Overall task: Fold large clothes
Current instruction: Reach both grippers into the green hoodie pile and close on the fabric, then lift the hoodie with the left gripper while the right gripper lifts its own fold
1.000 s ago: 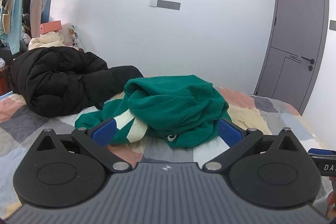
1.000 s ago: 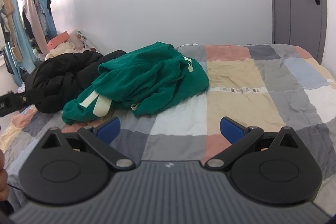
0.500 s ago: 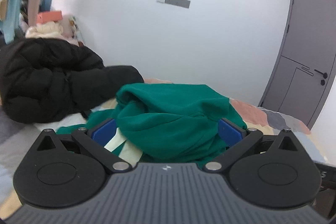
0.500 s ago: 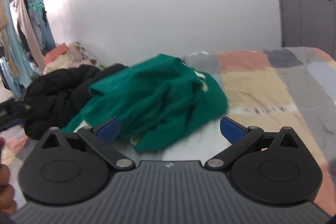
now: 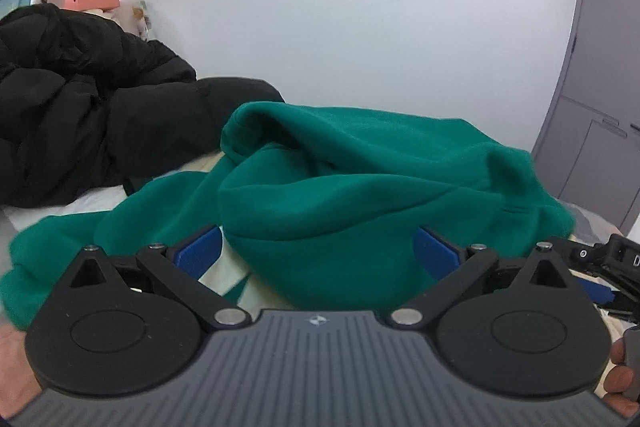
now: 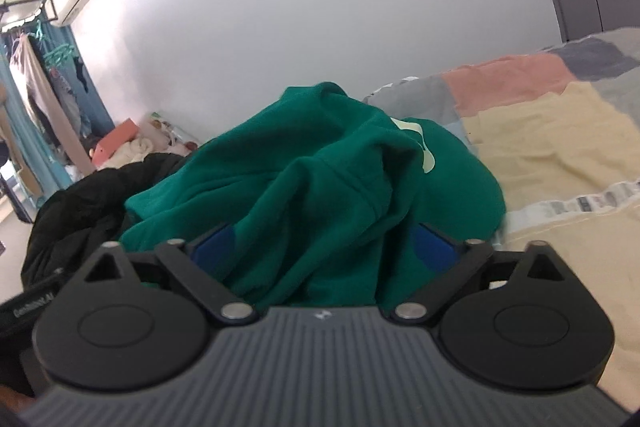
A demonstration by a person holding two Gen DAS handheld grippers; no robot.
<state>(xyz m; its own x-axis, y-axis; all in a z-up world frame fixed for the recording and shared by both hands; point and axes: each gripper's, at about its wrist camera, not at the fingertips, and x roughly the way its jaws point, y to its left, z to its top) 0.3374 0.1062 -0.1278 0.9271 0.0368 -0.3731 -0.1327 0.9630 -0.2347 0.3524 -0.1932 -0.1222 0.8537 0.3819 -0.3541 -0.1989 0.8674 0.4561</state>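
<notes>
Green sweatshirt (image 6: 320, 179) fills both spread hand-held grippers (image 5: 316, 251) (image 6: 324, 247) (the right's jaws just narrowing), unpinched.

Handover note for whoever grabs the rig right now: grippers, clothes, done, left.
Left hand-held gripper: open, a fold of the green hoodie between its fingers, not pinched.
Right hand-held gripper: open, jaws just closing a little, hoodie cloth between them, no grip yet.
Green hoodie: crumpled in a heap on the patchwork bedspread, cream stripes showing.
Black puffer jacket: bunched up behind and to the left of the hoodie, untouched.
Done: both grippers brought up to the hoodie.
Left: grasp it, spread it flat, fold; then the jacket.
</notes>
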